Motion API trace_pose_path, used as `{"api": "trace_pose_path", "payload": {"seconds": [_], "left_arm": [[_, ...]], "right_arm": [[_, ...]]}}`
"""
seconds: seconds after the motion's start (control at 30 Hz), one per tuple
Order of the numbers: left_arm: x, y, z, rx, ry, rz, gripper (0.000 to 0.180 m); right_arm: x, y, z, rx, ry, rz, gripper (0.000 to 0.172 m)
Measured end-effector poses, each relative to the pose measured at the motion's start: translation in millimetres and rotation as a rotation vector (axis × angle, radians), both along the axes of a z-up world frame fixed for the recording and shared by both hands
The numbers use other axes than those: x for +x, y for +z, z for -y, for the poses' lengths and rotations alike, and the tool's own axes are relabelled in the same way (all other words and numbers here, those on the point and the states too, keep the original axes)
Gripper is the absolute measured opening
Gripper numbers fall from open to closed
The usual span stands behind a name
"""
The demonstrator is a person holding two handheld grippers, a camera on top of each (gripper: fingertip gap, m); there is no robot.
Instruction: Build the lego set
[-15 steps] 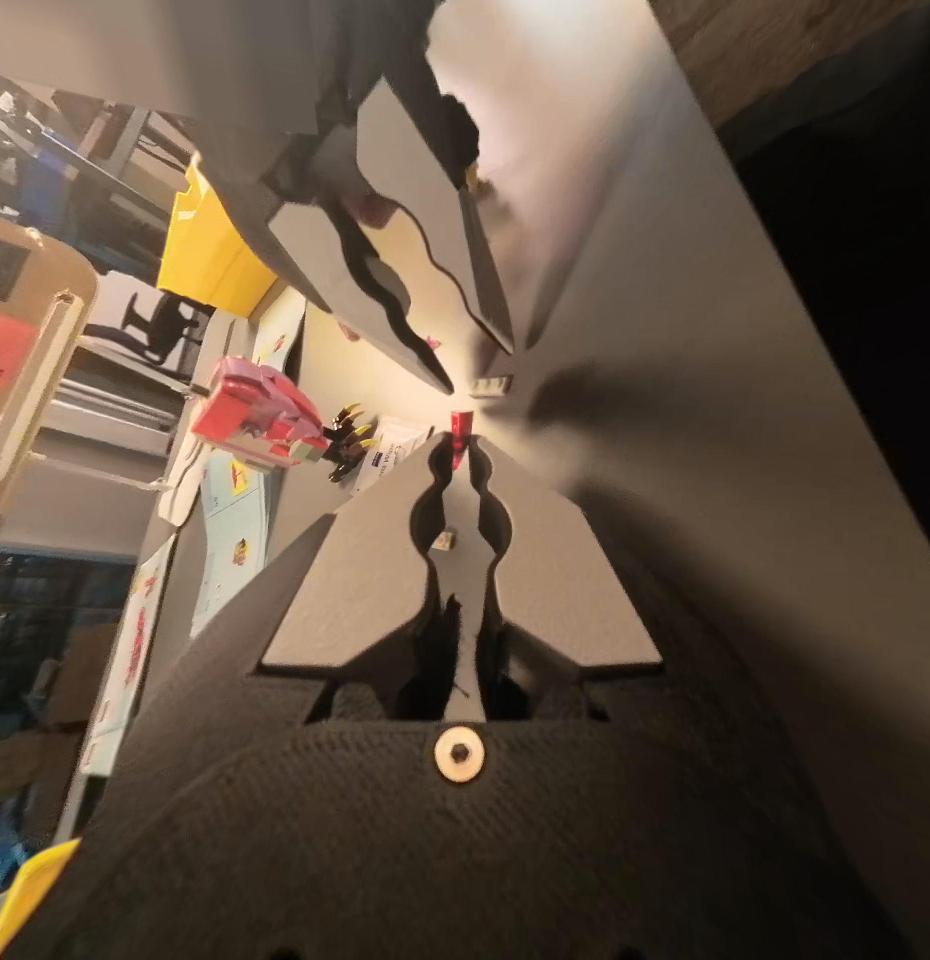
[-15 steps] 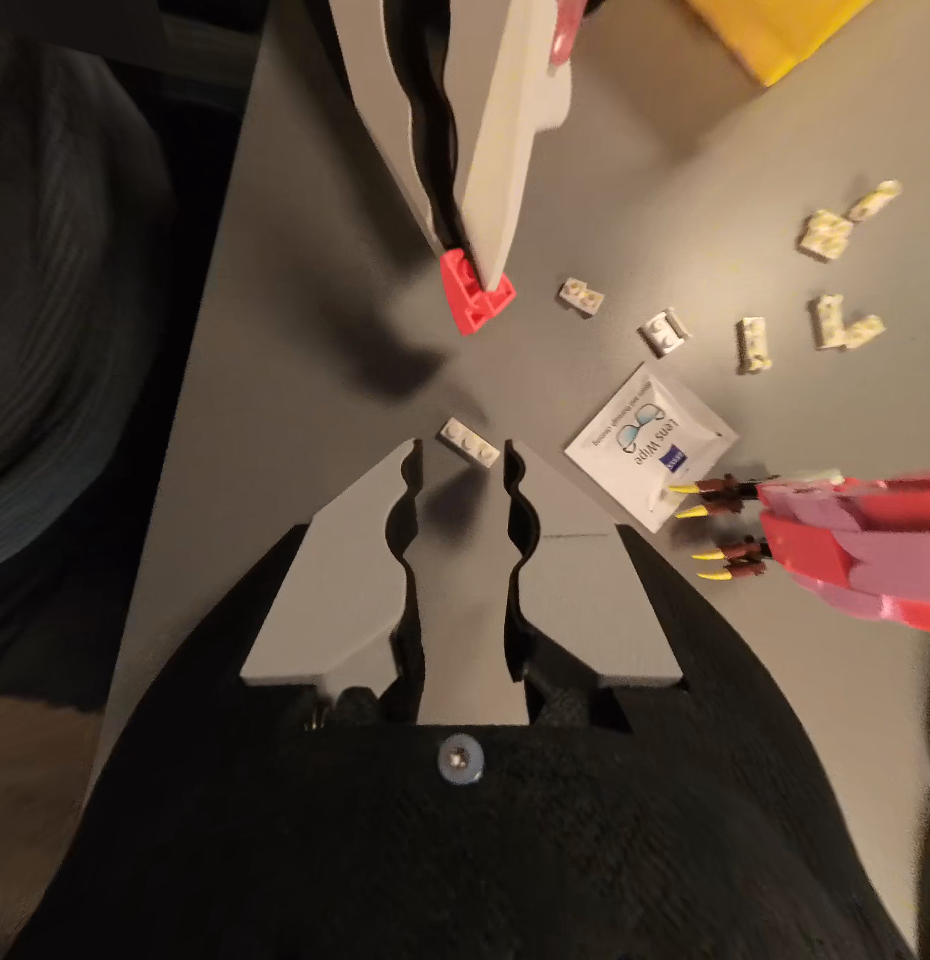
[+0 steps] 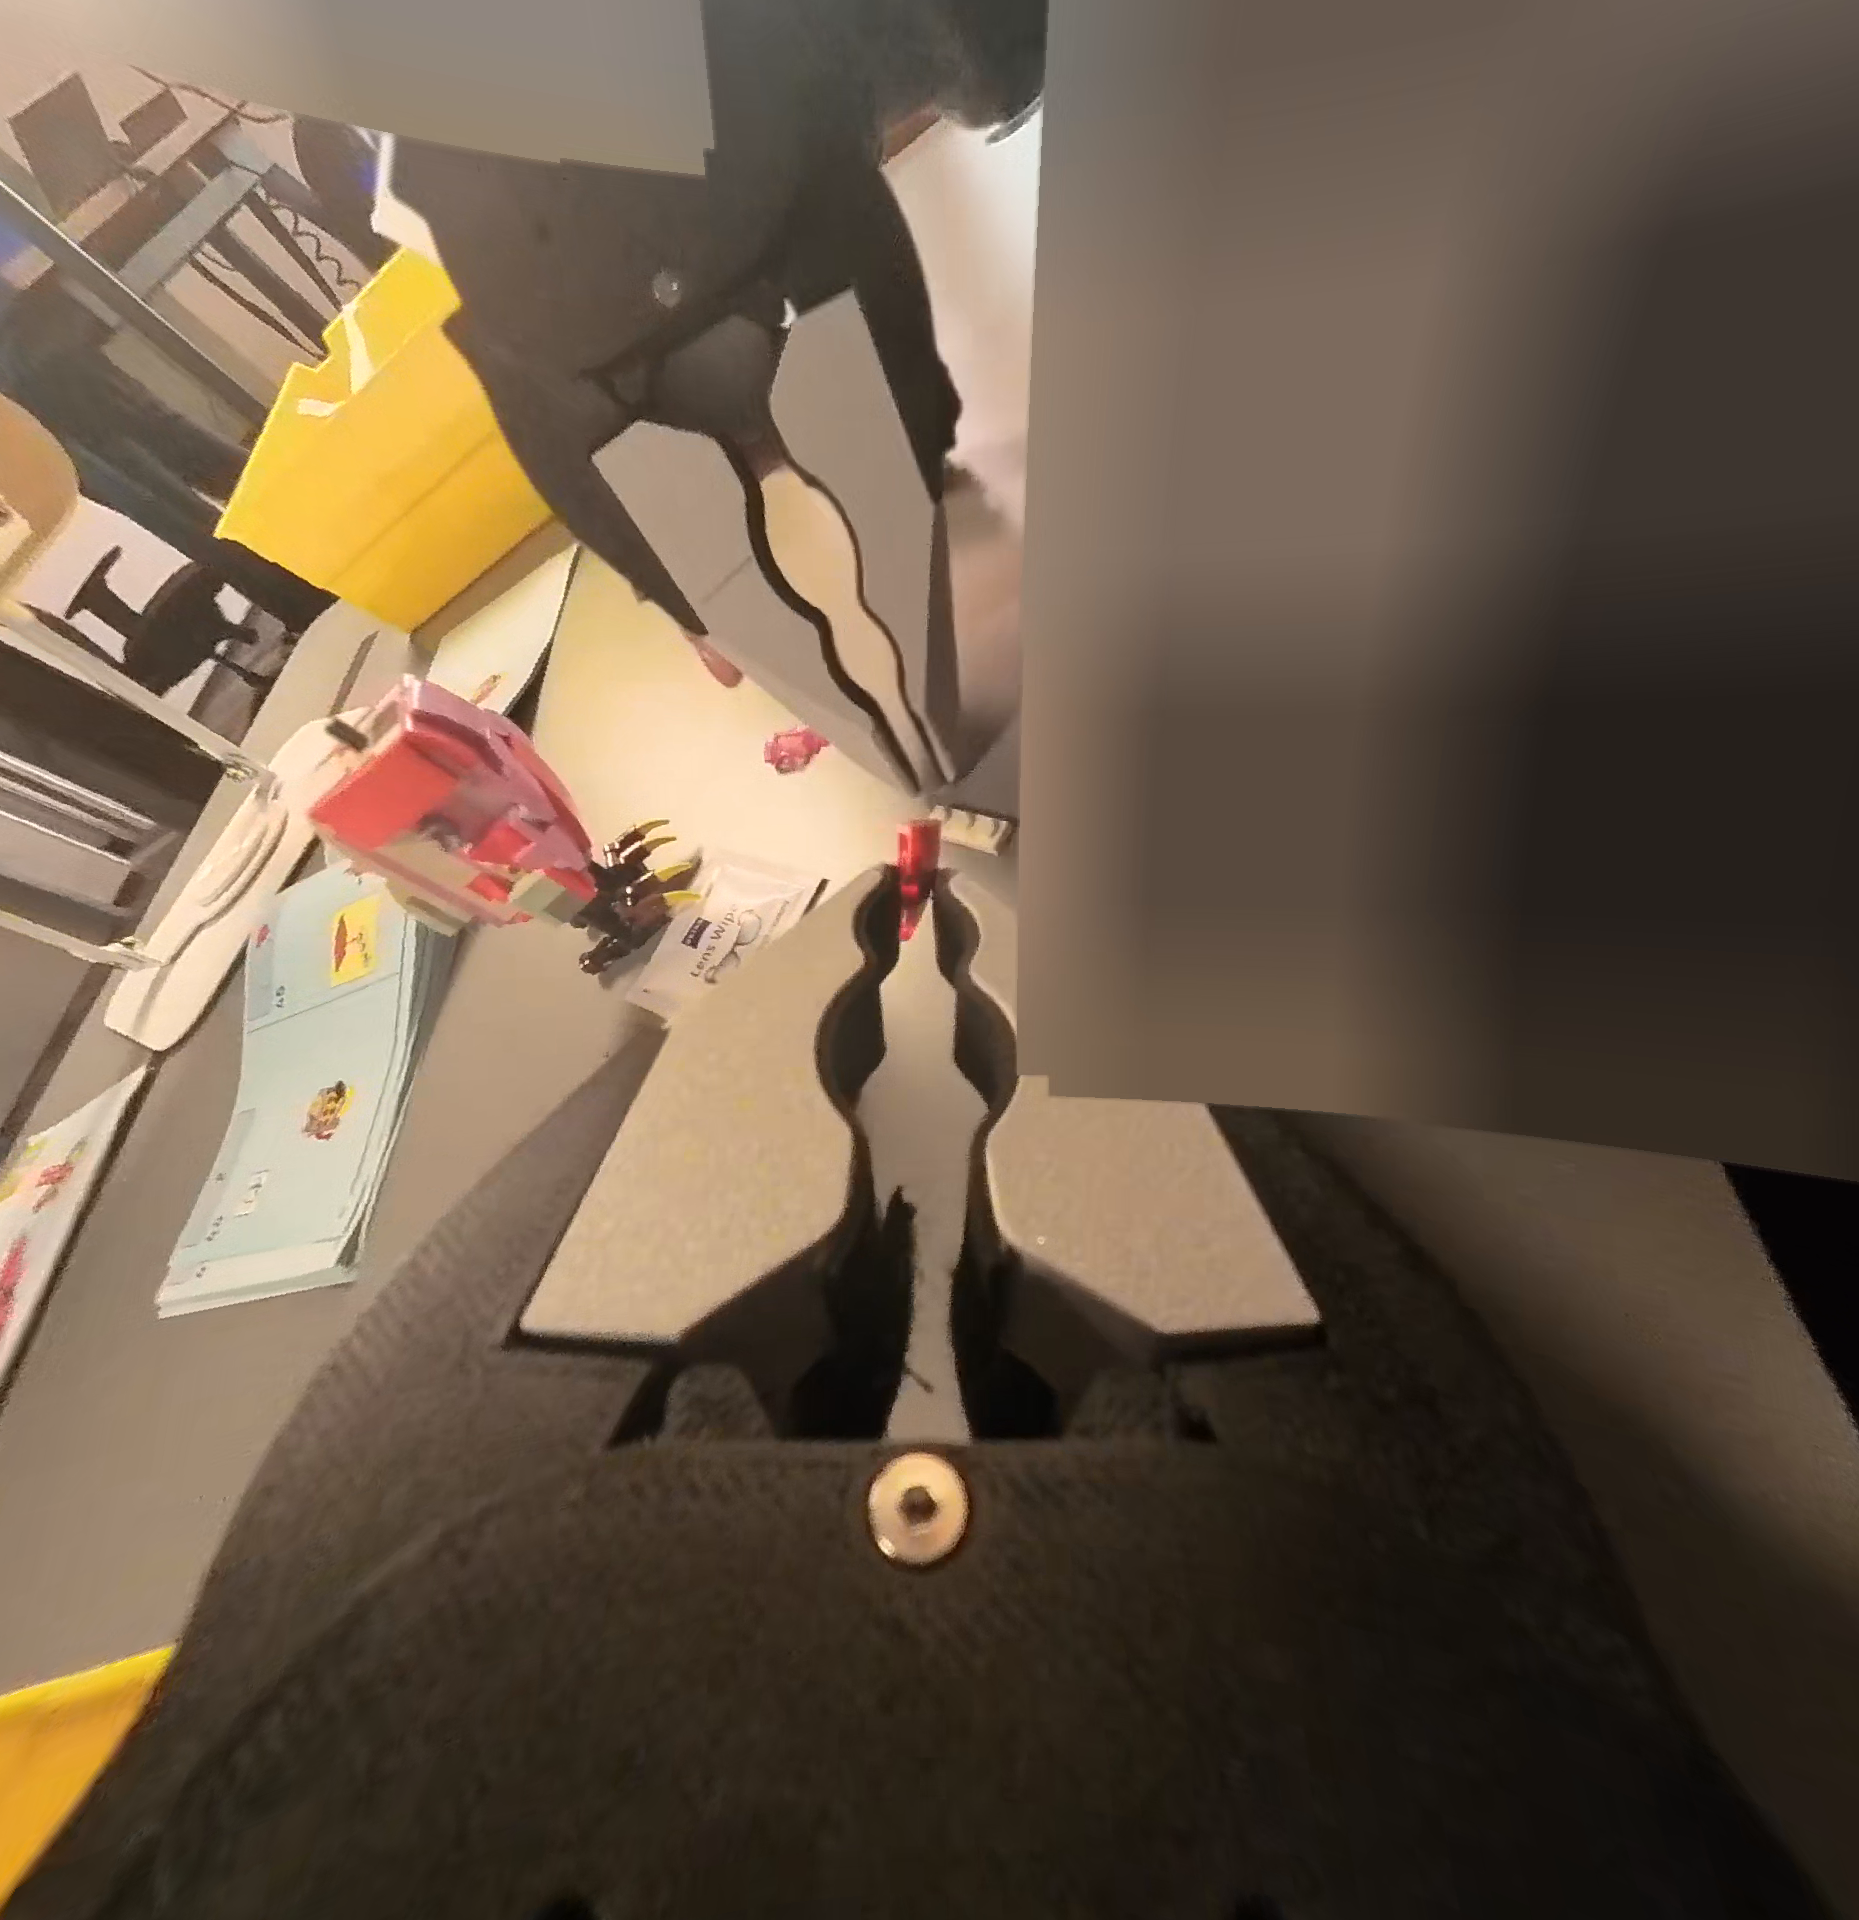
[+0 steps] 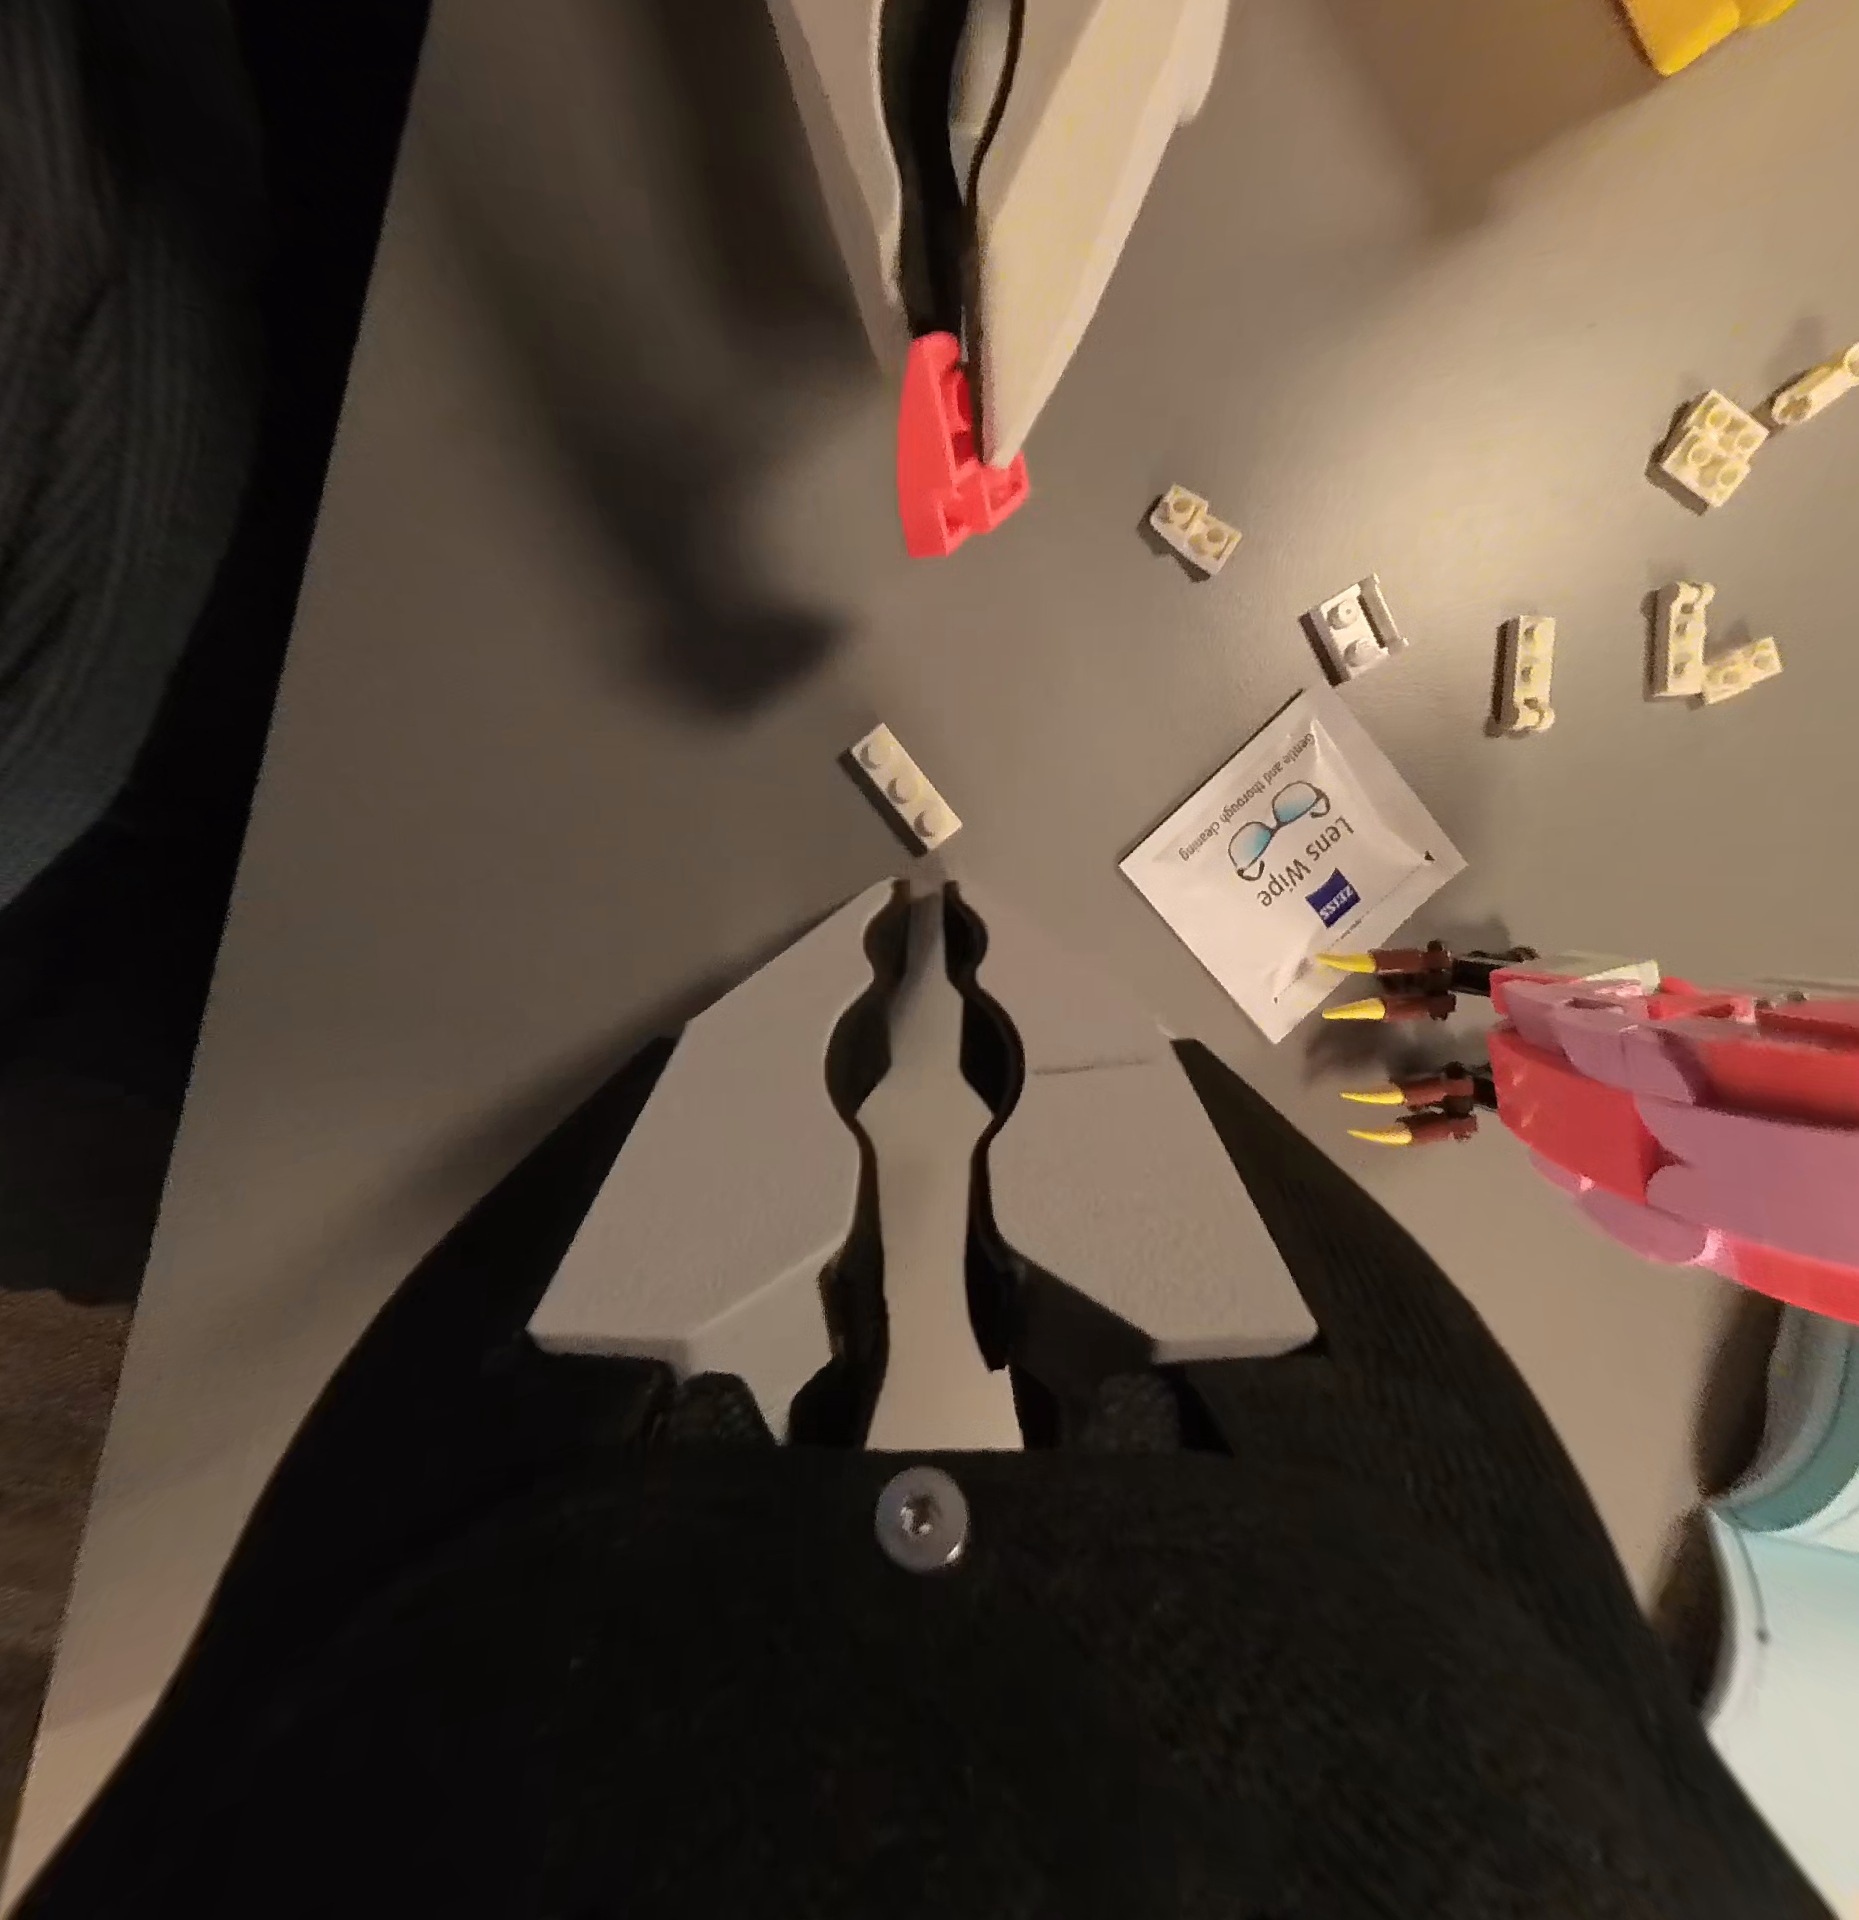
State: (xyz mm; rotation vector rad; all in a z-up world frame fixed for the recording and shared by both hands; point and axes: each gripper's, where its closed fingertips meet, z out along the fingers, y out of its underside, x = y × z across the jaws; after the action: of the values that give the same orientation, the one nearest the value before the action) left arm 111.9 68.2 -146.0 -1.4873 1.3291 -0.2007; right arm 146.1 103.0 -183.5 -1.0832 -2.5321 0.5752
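Left gripper (image 3: 909, 883) pinches a red wedge brick (image 4: 951, 457), both pads pressed on it, held clear above the grey table (image 4: 592, 727). Right gripper (image 4: 923, 888) – fingertips drawn nearly together with nothing between them – sits just short of a cream three-stud plate (image 4: 904, 790) lying flat. Near it: a white wipe sachet (image 4: 1289, 852) and a red-pink brick model with yellow claws (image 4: 1631, 1081).

surface: grey table (image 4: 551, 935) | light: warm, dim | behind: office chair (image 3: 166, 623), metal shelving (image 3: 125, 218)
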Motion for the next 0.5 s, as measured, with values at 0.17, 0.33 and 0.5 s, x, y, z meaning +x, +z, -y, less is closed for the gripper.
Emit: {"api": "trace_pose_path", "payload": {"seconds": [0.17, 0.33, 0.5], "left_arm": [[2.2, 0.4, 4.6, -0.053, -0.024, 0.034, 0.004], [2.8, -1.2, 7.5, -0.089, -0.038, 0.042, 0.004], [-1.1, -2.4, 6.1, -0.271, 0.011, 0.115, 0.004]], "right_arm": [[-6.8, 3.7, 9.6, -0.084, 0.027, -0.043, 0.02], [-12.0, 0.6, 12.1, -0.123, 0.039, 0.008, 0.013], [-13.3, 0.7, 5.9, -0.026, -0.001, -0.011, 0.005]]}}
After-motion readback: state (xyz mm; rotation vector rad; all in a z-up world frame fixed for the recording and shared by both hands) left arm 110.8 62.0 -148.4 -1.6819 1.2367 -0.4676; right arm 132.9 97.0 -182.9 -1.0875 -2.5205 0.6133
